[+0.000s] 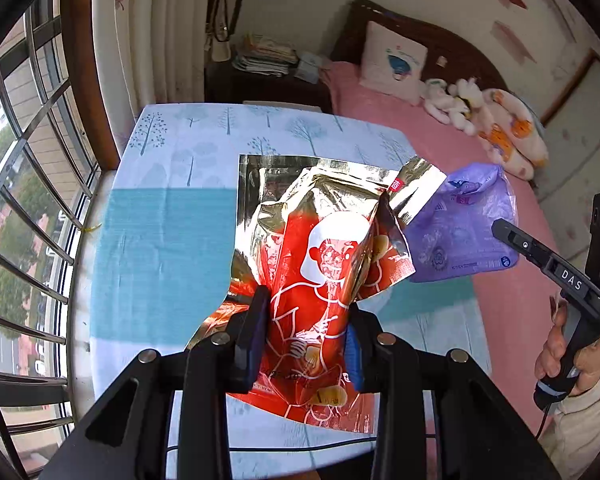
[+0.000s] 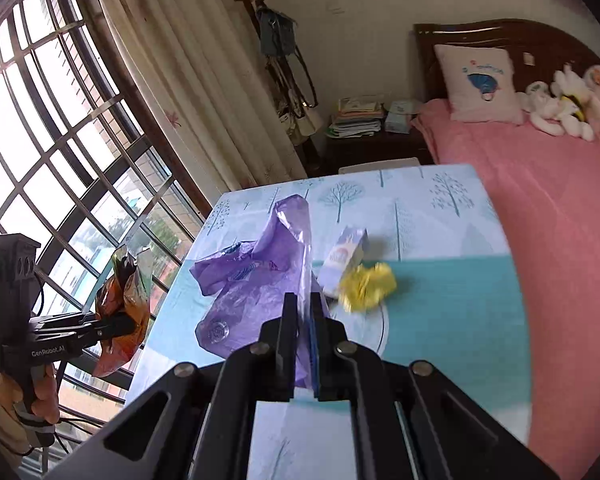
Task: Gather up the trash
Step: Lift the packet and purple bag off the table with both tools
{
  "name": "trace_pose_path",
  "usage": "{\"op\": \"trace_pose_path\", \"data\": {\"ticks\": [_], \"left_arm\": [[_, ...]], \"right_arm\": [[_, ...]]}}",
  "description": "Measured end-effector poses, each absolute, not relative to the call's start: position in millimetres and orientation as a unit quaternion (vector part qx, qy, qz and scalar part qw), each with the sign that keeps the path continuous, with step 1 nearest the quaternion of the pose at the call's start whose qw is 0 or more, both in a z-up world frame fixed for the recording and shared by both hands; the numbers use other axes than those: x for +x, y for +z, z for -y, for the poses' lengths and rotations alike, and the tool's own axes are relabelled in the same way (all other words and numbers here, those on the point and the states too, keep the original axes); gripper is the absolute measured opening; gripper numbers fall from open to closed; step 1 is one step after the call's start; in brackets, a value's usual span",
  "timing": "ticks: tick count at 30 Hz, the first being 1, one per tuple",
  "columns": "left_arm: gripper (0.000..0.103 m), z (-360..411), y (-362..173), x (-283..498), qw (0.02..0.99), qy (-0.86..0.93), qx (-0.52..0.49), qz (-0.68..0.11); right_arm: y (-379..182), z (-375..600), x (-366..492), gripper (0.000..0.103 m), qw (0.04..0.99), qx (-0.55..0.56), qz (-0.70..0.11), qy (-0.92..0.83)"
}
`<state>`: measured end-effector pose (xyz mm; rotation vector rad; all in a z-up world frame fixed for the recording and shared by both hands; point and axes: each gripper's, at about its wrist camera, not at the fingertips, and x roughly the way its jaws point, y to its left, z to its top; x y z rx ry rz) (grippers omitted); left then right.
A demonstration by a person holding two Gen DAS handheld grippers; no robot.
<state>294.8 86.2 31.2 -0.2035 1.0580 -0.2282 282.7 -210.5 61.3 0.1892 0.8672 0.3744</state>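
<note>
A crumpled red-and-gold foil snack bag (image 1: 320,280) is clamped in the left hand-held gripper (image 1: 306,336); the right hand-held gripper (image 2: 304,340) pinches a wrinkled purple plastic bag (image 2: 252,280) above the counter (image 2: 440,320).

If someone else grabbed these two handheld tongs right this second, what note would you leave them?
Left tongs: shut on the red foil snack bag, lifted over the table.
Right tongs: shut on the purple plastic bag, lifted too.
On the table: a small carton and a crumpled yellow wrapper, side by side.
Done: two pieces picked up.
Left: drop both somewhere (no bin in view), then fetch carton and wrapper.
</note>
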Motion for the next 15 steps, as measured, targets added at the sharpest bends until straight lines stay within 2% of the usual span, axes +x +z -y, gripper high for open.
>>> {"op": "trace_pose_path", "data": {"ticks": [8,15], "left_arm": [[0.031,-95.5,29.2,169.6,0.838,-0.175,-0.066,-0.513],[0.031,-74.7,1.9,82.2,0.811,-0.221,-0.026,-0.542]], "right_arm": [[52.7,177.2,133.4,0.005,0.897,0.093,-0.417,0.114],[24.4,151.9,41.2,0.005,0.881,0.068,-0.46,0.084]]}}
